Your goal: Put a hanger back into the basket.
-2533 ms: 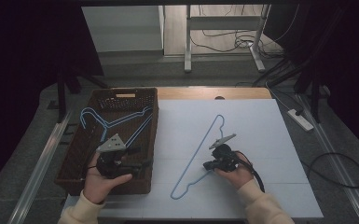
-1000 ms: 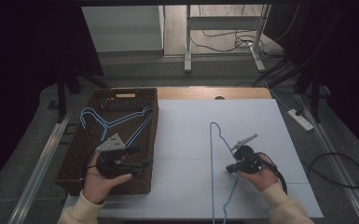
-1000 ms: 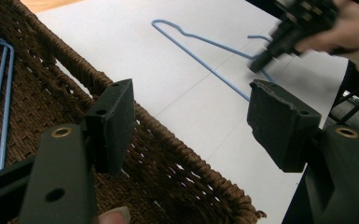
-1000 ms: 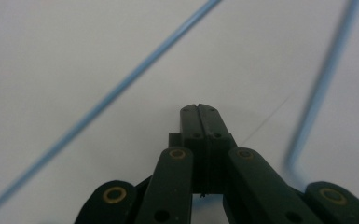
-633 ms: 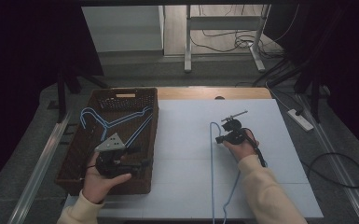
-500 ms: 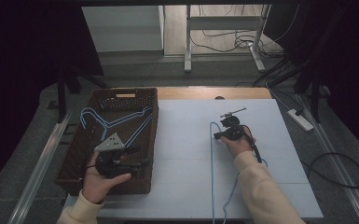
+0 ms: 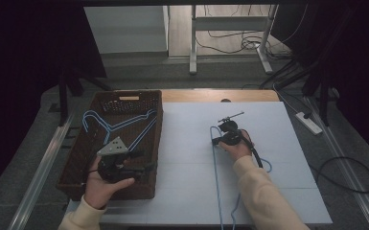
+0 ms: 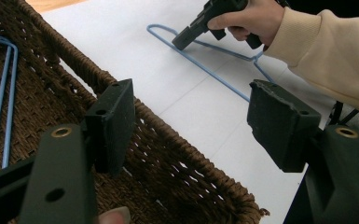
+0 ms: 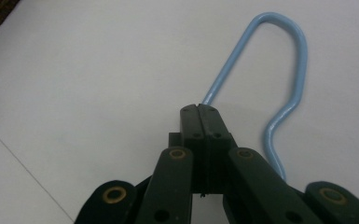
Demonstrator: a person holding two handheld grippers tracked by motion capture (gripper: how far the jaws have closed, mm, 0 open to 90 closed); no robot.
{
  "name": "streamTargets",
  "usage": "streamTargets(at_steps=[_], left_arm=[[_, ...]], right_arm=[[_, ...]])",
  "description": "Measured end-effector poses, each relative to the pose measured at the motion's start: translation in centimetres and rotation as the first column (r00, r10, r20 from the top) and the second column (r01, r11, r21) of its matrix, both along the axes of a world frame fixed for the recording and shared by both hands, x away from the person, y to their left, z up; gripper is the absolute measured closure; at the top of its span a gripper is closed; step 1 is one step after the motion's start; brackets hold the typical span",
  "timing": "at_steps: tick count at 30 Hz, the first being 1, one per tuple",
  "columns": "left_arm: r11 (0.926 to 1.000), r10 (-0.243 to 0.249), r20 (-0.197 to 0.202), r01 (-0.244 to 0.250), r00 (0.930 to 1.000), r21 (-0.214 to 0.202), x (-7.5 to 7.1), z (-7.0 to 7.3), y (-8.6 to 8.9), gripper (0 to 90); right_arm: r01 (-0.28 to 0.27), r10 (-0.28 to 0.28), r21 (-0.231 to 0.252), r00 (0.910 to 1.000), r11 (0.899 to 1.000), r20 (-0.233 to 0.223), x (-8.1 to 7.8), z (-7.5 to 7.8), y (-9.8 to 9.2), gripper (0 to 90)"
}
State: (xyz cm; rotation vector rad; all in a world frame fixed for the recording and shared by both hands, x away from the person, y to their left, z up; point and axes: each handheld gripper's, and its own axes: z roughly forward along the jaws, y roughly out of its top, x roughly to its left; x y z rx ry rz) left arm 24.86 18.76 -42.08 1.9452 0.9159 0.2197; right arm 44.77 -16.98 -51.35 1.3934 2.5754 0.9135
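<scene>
High view: my right gripper (image 7: 219,139) sits on the white table (image 7: 182,143), well right of the basket (image 7: 129,103). Its jaws are pressed together on the wire of a blue hanger (image 7: 215,163), pinching it at the hook end. The hanger lies flat on the table, its hook pointing away from me and its body running back toward the near edge, beside my right sleeve (image 7: 263,196).

Right gripper view: the two black jaws meet with no gap between them. The hook (image 9: 284,60) curves out just beyond their tips, and one end of its wire disappears into the closed jaws.

High view, left side: my left gripper (image 7: 141,162) rests over the near part of the basket, held in my left hand (image 7: 103,184). Its jaws are spread and hold nothing. More blue hangers (image 7: 120,125) lie inside the basket, farther from me than the gripper.

Left gripper view: the spread jaws frame the basket's woven rim (image 8: 168,135). Beyond it lies the table with the pinched hanger (image 8: 200,65), and my right hand (image 8: 249,18) holds its gripper against that wire. One hanger loop (image 8: 0,93) lies on the basket floor at left.
</scene>
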Motion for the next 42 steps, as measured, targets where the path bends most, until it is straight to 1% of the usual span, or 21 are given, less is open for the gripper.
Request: streamTargets(at_steps=[2, 4, 6, 8, 10, 13, 15, 20, 24, 25, 26, 27, 29, 32, 34, 37, 38, 39, 40, 41, 42], left_arm=[[1.0000, 0.001, 0.001, -0.001, 1.0000, 0.000, 0.0, 0.0, 0.0, 33.1], [1.0000, 0.003, 0.000, -0.003, 1.0000, -0.001, 0.0, 0.0, 0.1, 33.1], [1.0000, 0.002, 0.000, -0.002, 1.0000, 0.001, 0.0, 0.0, 0.0, 33.1], [1.0000, 0.000, -0.001, 0.000, 1.0000, 0.002, 0.0, -0.1, 0.0, 33.1], [1.0000, -0.001, -0.001, 0.001, 1.0000, 0.003, 0.0, -0.1, 0.0, 33.1], [1.0000, -0.001, -0.002, 0.001, 1.0000, 0.003, 0.0, -0.1, 0.0, 33.1], [1.0000, 0.000, -0.002, 0.000, 1.0000, 0.002, 0.0, -0.1, 0.0, 33.2], [1.0000, -0.002, 0.000, 0.002, 1.0000, 0.003, 0.0, -0.1, 0.0, 33.2], [1.0000, -0.004, -0.002, 0.004, 1.0000, 0.004, 0.0, -0.1, -0.1, 33.2], [1.0000, -0.003, -0.002, 0.003, 1.0000, 0.002, 0.0, -0.1, -0.1, 33.2], [1.0000, -0.004, -0.003, 0.004, 1.0000, 0.003, 0.0, -0.1, -0.2, 33.1], [1.0000, -0.004, -0.003, 0.004, 1.0000, 0.003, 0.0, -0.1, -0.2, 33.2], [1.0000, -0.005, -0.005, 0.005, 1.0000, 0.003, 0.1, -0.2, -0.2, 33.2], [1.0000, -0.002, -0.007, 0.002, 1.0000, 0.005, 0.1, -0.3, -0.2, 33.1], [1.0000, -0.002, -0.006, 0.002, 1.0000, 0.006, 0.1, -0.2, -0.2, 33.1], [1.0000, -0.004, -0.004, 0.004, 1.0000, 0.005, 0.1, -0.2, -0.2, 33.1], [1.0000, -0.004, -0.004, 0.004, 1.0000, 0.005, 0.1, -0.2, -0.2, 33.1], [1.0000, -0.004, -0.006, 0.004, 1.0000, 0.005, 0.1, -0.2, -0.3, 33.1], [1.0000, -0.004, -0.006, 0.004, 1.0000, 0.005, 0.1, -0.2, -0.3, 33.1], [1.0000, -0.005, -0.008, 0.005, 1.0000, 0.007, 0.1, -0.3, -0.3, 33.1], [1.0000, -0.005, -0.008, 0.005, 1.0000, 0.007, 0.1, -0.3, -0.3, 33.1]], right_arm=[[-0.021, 0.021, 0.018, 0.9997, 1.000, -0.012, -0.2, -0.1, 0.6, 90.0], [-0.051, 0.051, 0.016, 0.9986, 0.999, -0.009, -0.6, -0.1, 1.4, 90.0], [-0.074, 0.075, 0.030, 0.9969, 0.997, -0.023, -0.9, -0.2, 2.1, 90.0], [-0.122, 0.123, 0.033, 0.9920, 0.992, -0.030, -1.7, -0.3, 3.6, 90.0], [-0.134, 0.134, 0.034, 0.9906, 0.990, -0.027, -1.9, -0.4, 4.0, 90.0], [-0.179, 0.180, 0.038, 0.9832, 0.983, -0.033, -2.8, -0.5, 5.3, 90.0], [-0.195, 0.196, 0.029, 0.9802, 0.980, -0.028, -3.2, -0.5, 5.7, 90.0], [-0.209, 0.210, 0.041, 0.9769, 0.977, -0.037, -3.6, -0.5, 6.0, 90.0], [-0.210, 0.211, 0.050, 0.9769, 0.976, -0.030, -3.8, -0.3, 5.8, 90.0], [-0.211, 0.213, 0.055, 0.9769, 0.976, -0.022, -4.0, 0.0, 5.5, 90.0], [-0.220, 0.221, 0.058, 0.9752, 0.974, -0.012, -4.6, 0.8, 4.8, 90.0], [-0.220, 0.221, 0.058, 0.9752, 0.974, -0.012, -4.6, 0.8, 4.8, 90.0], [-0.244, 0.244, 0.048, 0.9696, 0.969, -0.014, -6.4, 1.5, 3.6, 90.0], [-0.263, 0.264, 0.042, 0.9642, 0.964, -0.022, -8.6, 1.7, 2.4, 90.0], [-0.286, 0.287, 0.035, 0.9575, 0.958, -0.027, -10.2, 1.8, 1.8, 90.0], [-0.319, 0.320, 0.021, 0.9464, 0.947, -0.043, -12.8, 1.7, 1.1, 90.0], [-0.319, 0.320, 0.021, 0.9464, 0.947, -0.043, -12.8, 1.7, 1.1, 90.0], [-0.334, 0.335, 0.015, 0.9404, 0.942, -0.061, -14.4, 1.5, 0.6, 90.0], [-0.334, 0.335, 0.015, 0.9404, 0.942, -0.061, -14.4, 1.5, 0.6, 90.0], [-0.347, 0.347, 0.008, 0.9347, 0.938, -0.079, -15.7, 1.2, 0.2, 90.0], [-0.353, 0.352, 0.001, 0.9323, 0.936, -0.083, -16.3, 1.1, 0.0, 90.0]])
